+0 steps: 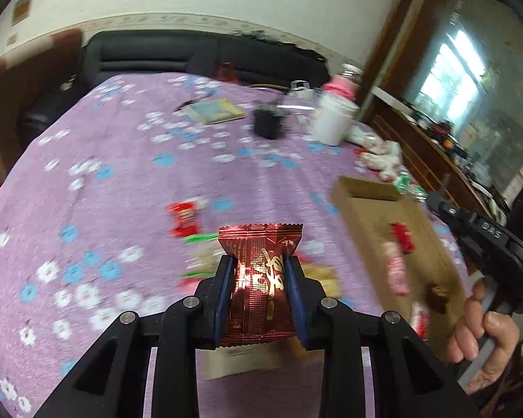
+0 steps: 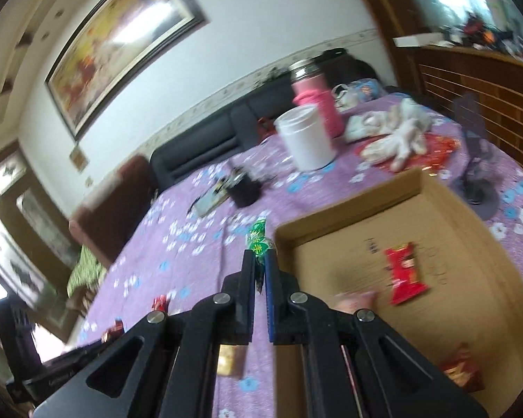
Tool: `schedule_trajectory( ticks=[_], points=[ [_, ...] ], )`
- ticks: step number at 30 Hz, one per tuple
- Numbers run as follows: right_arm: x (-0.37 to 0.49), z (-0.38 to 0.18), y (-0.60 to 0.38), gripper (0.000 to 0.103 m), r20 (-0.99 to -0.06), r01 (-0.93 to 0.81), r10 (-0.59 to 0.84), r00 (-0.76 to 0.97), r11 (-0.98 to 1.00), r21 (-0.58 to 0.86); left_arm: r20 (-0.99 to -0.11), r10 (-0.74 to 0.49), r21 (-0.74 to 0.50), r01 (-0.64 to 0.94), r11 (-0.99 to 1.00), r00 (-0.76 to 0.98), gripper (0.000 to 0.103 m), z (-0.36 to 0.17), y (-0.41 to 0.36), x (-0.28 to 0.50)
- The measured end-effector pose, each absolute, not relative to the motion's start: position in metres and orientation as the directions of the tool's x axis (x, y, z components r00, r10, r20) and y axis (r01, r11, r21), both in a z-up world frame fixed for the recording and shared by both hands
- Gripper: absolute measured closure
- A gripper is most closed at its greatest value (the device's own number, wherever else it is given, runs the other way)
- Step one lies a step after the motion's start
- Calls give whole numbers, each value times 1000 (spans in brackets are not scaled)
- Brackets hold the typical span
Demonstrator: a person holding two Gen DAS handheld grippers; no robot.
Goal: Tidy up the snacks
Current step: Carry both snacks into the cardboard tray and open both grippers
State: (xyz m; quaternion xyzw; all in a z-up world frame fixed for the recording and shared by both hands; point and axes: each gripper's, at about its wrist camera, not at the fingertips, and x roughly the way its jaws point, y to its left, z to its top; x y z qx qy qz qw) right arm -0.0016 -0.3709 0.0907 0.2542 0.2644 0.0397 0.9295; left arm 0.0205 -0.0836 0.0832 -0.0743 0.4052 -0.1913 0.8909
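Observation:
My left gripper (image 1: 259,268) is shut on a dark red foil snack packet (image 1: 261,278) with gold characters, held above the purple flowered tablecloth (image 1: 97,181). To its right lies a shallow cardboard box (image 1: 369,209) with a red packet (image 1: 402,238) and a pink one (image 1: 395,270) inside. My right gripper (image 2: 260,261) is shut on a thin green snack packet (image 2: 257,238) just left of the box's corner (image 2: 282,230). On the box's floor I see a red packet (image 2: 406,273). Loose red (image 1: 183,217) and green (image 1: 198,238) snacks lie on the cloth.
A white tub (image 2: 308,139), a pink bottle (image 2: 313,104), a black cup (image 2: 242,191) and a booklet (image 1: 216,109) stand at the table's far side. White gloves (image 2: 397,132) lie beyond the box. A hand (image 1: 484,331) grips the right tool's handle. A dark sofa (image 1: 150,52) backs the table.

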Motion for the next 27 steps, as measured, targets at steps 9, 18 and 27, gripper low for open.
schedule_trajectory(
  ticks=[9, 18, 27],
  points=[
    [0, 70, -434, 98, -541, 239, 148, 828, 779, 580, -712, -559, -366, 454, 812, 425, 72, 82, -209, 24],
    [0, 43, -464, 98, -688, 445, 23, 725, 747, 494, -749, -583, -351, 557, 752, 315, 72, 52, -268, -1],
    [0, 35, -468, 95, -719, 486, 15, 694, 727, 485, -759, -577, -328, 590, 738, 300, 72, 49, -276, -9]
  ],
)
